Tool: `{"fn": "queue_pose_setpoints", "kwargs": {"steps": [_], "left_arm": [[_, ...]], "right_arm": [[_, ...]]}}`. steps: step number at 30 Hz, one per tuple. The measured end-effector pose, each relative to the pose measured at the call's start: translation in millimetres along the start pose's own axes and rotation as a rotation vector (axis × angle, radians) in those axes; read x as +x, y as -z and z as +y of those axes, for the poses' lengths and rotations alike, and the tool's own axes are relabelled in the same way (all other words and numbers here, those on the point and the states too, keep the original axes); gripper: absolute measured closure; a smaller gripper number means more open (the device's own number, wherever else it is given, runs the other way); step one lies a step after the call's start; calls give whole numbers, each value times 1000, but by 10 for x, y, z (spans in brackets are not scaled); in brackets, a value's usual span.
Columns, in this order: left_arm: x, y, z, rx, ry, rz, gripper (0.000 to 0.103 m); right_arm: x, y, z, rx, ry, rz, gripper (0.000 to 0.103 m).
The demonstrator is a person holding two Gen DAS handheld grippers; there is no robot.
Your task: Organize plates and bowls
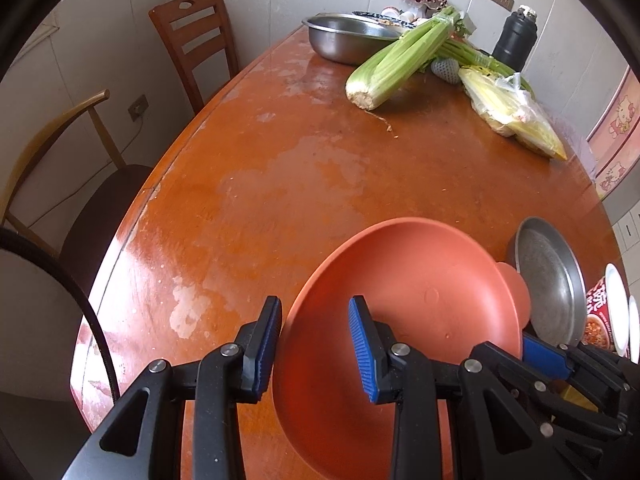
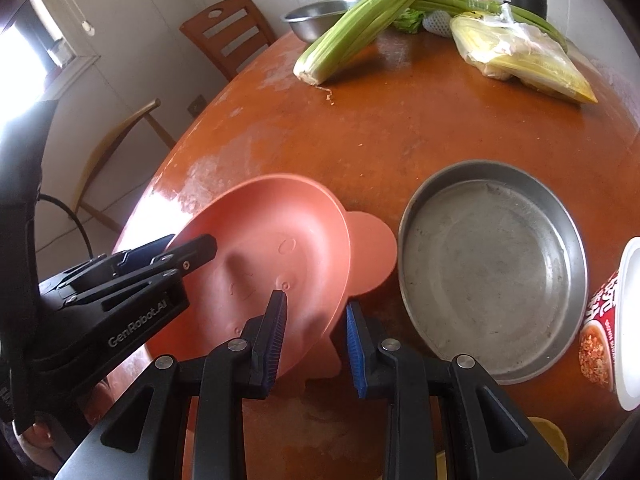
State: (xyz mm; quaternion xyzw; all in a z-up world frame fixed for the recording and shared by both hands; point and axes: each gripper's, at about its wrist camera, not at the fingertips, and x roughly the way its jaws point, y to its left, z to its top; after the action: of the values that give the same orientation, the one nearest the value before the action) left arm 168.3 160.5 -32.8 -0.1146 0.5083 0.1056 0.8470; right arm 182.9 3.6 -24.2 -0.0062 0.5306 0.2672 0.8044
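Observation:
A salmon-pink plastic plate [image 1: 404, 320] with rounded ears sits tilted at the near edge of the table; it also shows in the right wrist view [image 2: 272, 264]. My left gripper [image 1: 314, 348] is open, its jaws straddling the plate's left rim. My right gripper [image 2: 316, 340] is open, its jaws straddling the plate's right rim. A shallow round metal pan [image 2: 492, 272] lies flat just right of the plate; it also shows in the left wrist view [image 1: 550, 284].
Celery [image 1: 396, 60], bagged corn [image 1: 512, 112], a steel basin [image 1: 344, 38] and a black flask [image 1: 516, 38] crowd the far side. An instant noodle cup [image 2: 604, 332] stands at the right edge. Two chairs [image 1: 196, 40] stand on the left.

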Motion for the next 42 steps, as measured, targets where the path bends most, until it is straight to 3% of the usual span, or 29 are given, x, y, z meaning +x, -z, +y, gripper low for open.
{"fn": "queue_pose_setpoints", "kwargs": {"steps": [10, 24, 42], "left_arm": [[43, 44, 7, 8, -16, 3, 68], [-99, 101, 61, 16, -60, -26, 68], [-552, 197, -111, 52, -42, -104, 66]], "right_arm": [[26, 52, -40, 32, -32, 15, 72], [-92, 86, -40, 22, -7, -23, 71], [-572, 203, 5, -25, 8, -154, 69]]}}
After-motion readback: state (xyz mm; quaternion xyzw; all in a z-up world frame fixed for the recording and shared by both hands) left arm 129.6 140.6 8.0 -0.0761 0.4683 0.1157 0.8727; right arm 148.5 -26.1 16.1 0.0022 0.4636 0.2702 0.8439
